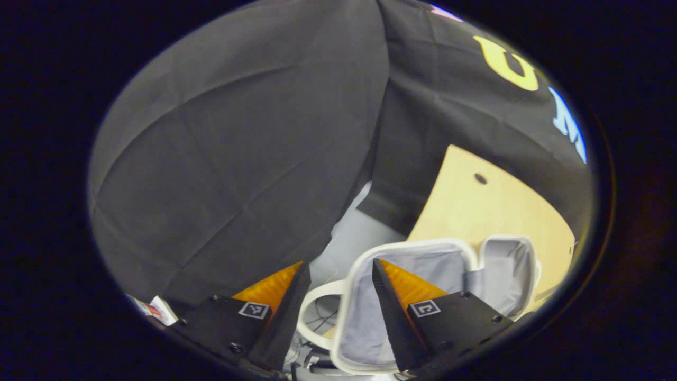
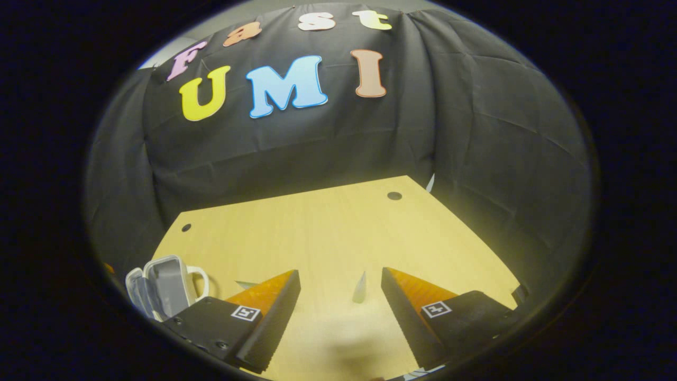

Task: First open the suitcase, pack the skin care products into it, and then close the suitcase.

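Pale wood tabletop lies under the right gripper, whose 2 fingers stand wide apart and hold nothing; a small pale tube, likely a skin care product, stands just ahead between them. The left gripper, also wide and empty, hovers over the open white suitcase, its lid laid back, ready for packing.

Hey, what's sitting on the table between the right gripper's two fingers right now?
In the right gripper view, a small pale pointed item stands on the bare wooden table between the open right gripper fingers, touching neither.
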{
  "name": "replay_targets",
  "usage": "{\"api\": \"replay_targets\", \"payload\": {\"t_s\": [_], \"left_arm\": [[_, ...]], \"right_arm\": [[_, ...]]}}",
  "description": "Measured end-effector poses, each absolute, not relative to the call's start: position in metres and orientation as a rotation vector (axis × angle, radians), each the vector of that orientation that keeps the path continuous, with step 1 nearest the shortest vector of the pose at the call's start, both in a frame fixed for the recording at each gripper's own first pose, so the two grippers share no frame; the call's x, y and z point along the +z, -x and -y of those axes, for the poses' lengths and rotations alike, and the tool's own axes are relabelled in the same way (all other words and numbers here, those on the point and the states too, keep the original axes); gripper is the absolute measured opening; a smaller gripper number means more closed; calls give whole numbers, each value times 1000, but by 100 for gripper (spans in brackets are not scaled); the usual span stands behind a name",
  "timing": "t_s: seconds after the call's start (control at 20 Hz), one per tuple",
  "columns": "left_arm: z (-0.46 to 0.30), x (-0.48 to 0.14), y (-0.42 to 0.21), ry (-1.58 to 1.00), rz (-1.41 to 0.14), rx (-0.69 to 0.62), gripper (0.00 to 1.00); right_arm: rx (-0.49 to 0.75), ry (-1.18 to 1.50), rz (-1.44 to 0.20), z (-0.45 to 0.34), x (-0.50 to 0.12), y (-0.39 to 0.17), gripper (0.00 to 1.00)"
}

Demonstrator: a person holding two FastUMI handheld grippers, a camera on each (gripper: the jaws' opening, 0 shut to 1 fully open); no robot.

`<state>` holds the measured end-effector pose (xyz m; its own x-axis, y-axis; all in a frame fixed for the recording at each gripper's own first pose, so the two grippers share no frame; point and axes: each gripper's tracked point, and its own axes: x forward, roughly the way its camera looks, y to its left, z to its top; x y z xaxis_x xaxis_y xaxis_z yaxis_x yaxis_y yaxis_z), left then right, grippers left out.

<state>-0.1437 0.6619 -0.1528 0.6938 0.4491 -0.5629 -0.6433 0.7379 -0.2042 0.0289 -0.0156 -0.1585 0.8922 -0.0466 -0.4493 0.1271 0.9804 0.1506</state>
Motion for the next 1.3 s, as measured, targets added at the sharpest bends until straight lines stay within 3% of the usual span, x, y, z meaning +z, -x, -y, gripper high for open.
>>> {"api": "replay_targets", "payload": {"t_s": [0.3, 0.35, 0.4, 0.8, 1.0, 1.3], "left_arm": [[-467, -73, 78, 316, -306, 273, 86], [-432, -74, 66, 310, -297, 218, 88], [-402, -79, 54, 302, -300, 188, 98], [-106, -149, -4, 157, -415, -180, 98], [-34, -160, -19, 58, -402, -213, 99], [3, -192, -61, -4, -380, -78, 100]], "right_arm": [[-124, -183, -463, 29, -164, -24, 94], [-126, -175, -465, 31, -166, -23, 94], [-126, -167, -471, 34, -167, -20, 94], [-114, -128, -555, 74, -188, 8, 94], [-122, -131, -602, 109, -200, 15, 94], [-109, -96, -648, 152, -206, 15, 94]]}}
